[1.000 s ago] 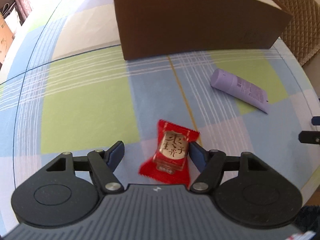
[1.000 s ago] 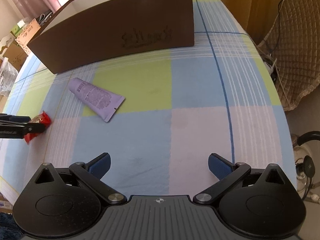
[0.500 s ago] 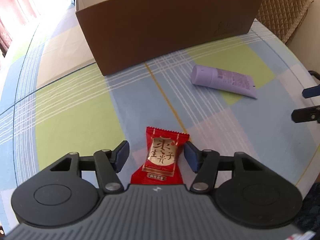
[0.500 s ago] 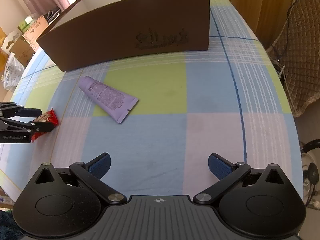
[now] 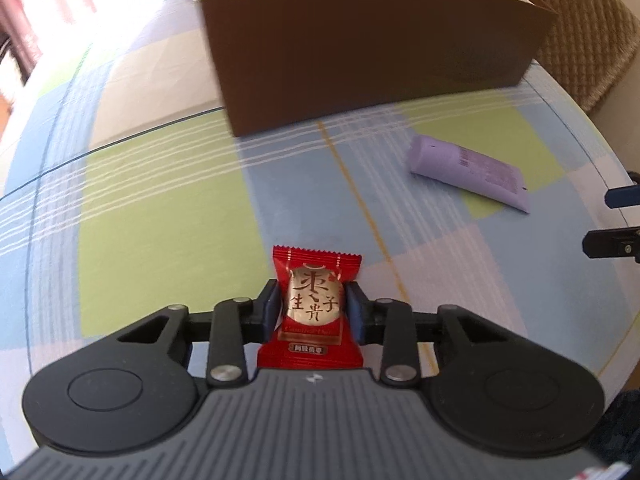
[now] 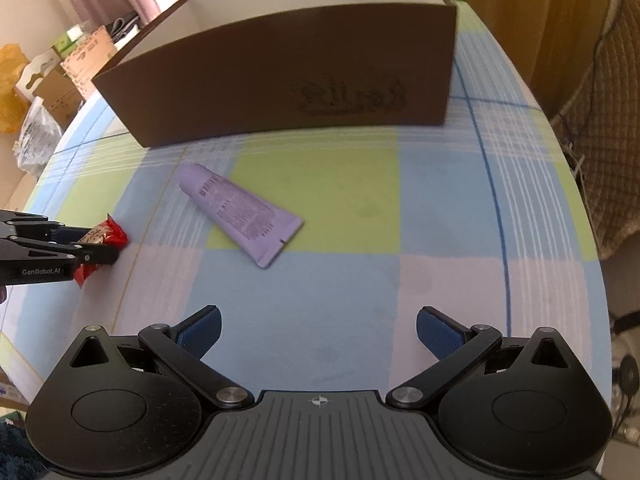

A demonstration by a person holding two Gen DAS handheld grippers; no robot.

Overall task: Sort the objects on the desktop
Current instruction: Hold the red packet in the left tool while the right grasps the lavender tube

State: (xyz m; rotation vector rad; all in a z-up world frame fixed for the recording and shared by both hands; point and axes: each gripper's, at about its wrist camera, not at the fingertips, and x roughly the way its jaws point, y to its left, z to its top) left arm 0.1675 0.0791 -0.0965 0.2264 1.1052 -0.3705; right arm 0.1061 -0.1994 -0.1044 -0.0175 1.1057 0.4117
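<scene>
A red snack packet (image 5: 316, 304) with gold characters is pinched between the blue pads of my left gripper (image 5: 314, 312), which is shut on it low over the checked tablecloth. From the right wrist view the same packet (image 6: 105, 236) shows at the far left in the left gripper (image 6: 96, 246). A lilac tube (image 5: 468, 174) lies flat to the right, its cap toward the big brown box (image 5: 372, 52). My right gripper (image 6: 318, 330) stands open above the cloth, short of the tube (image 6: 240, 212), with nothing between its fingers.
The open brown box (image 6: 288, 76) with white inner walls fills the back of the table. The table's rounded edge (image 6: 592, 240) drops off at the right, with a quilted chair (image 5: 576, 36) beyond. Cartons and bags (image 6: 52, 80) are stacked past the left edge.
My left gripper's fingers have closed from wide apart onto the red packet. Both cameras have edged closer to the box; the tube has not moved.
</scene>
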